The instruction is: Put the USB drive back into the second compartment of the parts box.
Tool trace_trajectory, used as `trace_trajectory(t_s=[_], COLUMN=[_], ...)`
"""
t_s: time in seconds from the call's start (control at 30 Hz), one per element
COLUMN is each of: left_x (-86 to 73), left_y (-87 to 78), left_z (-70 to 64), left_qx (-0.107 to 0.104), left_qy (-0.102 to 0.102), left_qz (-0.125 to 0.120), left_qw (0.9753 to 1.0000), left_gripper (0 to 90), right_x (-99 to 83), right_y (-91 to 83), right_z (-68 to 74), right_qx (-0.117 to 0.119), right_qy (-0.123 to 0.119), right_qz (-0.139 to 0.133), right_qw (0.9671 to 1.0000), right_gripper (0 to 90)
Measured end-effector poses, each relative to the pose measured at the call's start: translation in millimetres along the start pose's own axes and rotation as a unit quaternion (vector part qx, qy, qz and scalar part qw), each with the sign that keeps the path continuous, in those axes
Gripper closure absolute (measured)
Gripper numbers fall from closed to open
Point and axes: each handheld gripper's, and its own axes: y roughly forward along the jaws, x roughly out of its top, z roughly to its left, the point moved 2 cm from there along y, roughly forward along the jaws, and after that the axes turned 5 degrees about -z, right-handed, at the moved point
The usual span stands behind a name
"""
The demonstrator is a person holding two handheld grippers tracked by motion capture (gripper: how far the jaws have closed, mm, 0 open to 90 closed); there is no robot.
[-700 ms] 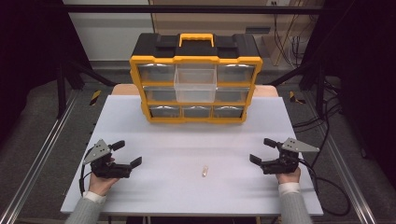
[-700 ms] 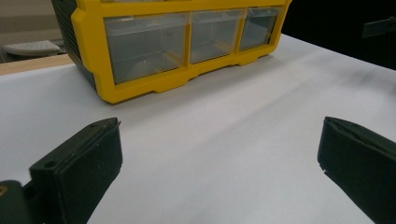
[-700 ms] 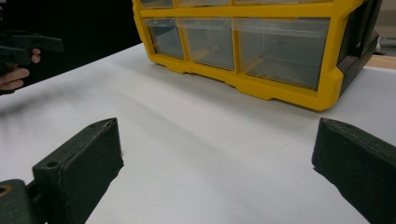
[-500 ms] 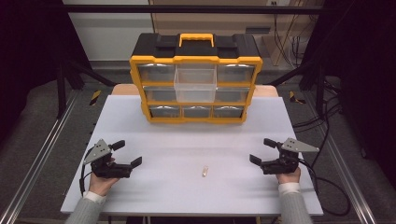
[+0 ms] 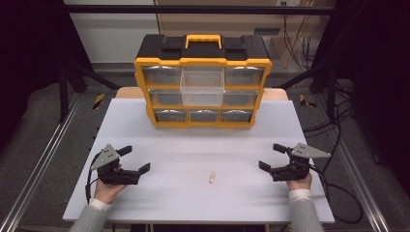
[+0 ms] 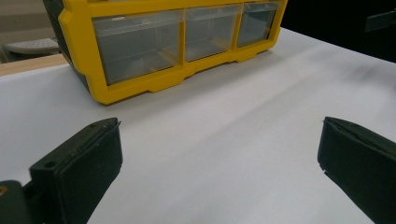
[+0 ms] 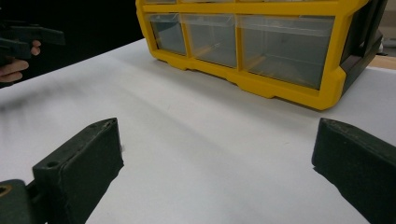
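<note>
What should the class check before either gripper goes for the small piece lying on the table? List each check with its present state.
1. Left gripper open: ok.
2. Right gripper open: ok.
3. Small piece lies alone on the table, between both grippers: ok.
4. Top middle drawer of the yellow drawer box pulled out, ready to receive: ok.
5. What the piece is: cannot tell, too small.
6. Contents of the drawer: cannot tell.

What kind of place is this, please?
Probably a lab recording station: a white table framed by metal rails, a yellow drawer organizer set out, and cables on the floor.
</note>
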Motion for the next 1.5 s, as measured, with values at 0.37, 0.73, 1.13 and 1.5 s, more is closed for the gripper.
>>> trace_trajectory(t_s=[0.37, 0.73, 1.13, 1.5], left_x=[3.1, 7.6, 14.9, 21.3], left_y=[5.8, 10.8, 17.1, 22.6], left_z=[-9.2, -18.3, -28.5, -37.2], left_qx=[0.000, 0.002, 0.009, 0.012], left_qy=[0.002, 0.002, 0.001, -0.002], left_qz=[0.003, 0.007, 0.013, 0.017], left_qw=[1.0000, 1.0000, 0.9999, 0.9998], left_gripper=[0.0, 0.0, 0.0, 0.0], right_x=[0.0, -0.2, -0.5, -0.2], right_y=[-0.2, -0.5, -0.2, -0.7], right_z=[-0.1, -0.3, -0.3, -0.1], right_qx=[0.000, 0.000, 0.000, 0.000], right_qy=[-0.001, -0.004, -0.006, -0.006], right_qz=[0.004, 0.008, 0.010, 0.009], right_qw=[1.0000, 1.0000, 0.9999, 0.9999], right_gripper=[2.1, 2.1, 2.1, 2.1])
